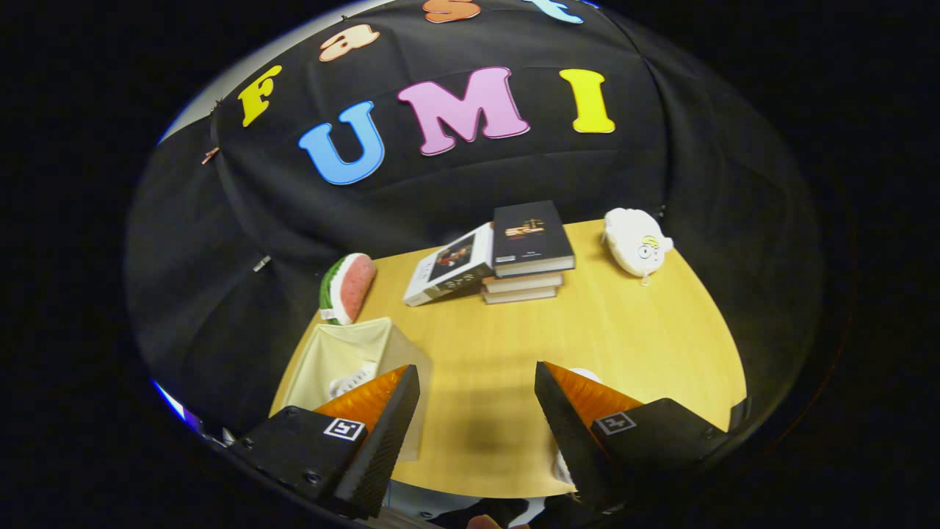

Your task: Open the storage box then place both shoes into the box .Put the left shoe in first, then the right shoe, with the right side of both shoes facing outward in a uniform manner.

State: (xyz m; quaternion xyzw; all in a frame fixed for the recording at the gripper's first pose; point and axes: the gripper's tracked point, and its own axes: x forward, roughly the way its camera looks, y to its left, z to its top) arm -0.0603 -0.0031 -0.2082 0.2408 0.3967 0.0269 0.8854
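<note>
My gripper point(476, 371) is open above the wooden table point(631, 345), with bare tabletop between its fingers. The pale storage box point(345, 345) stands just ahead of the left finger, which covers part of it. A white shoe point(351, 382) shows in the box, close to that finger's tip. A second white shoe point(585, 375) lies on the table behind the right finger; only small bits of it peek out. I cannot tell which shoe is left or right, nor how the box's door stands.
Beyond the box lies a watermelon-slice toy point(349, 288) at the table's edge. A stack of books point(530, 253) with another book point(449, 273) leaning on it sits at the far side. A white plush toy point(637, 241) rests at the far right corner.
</note>
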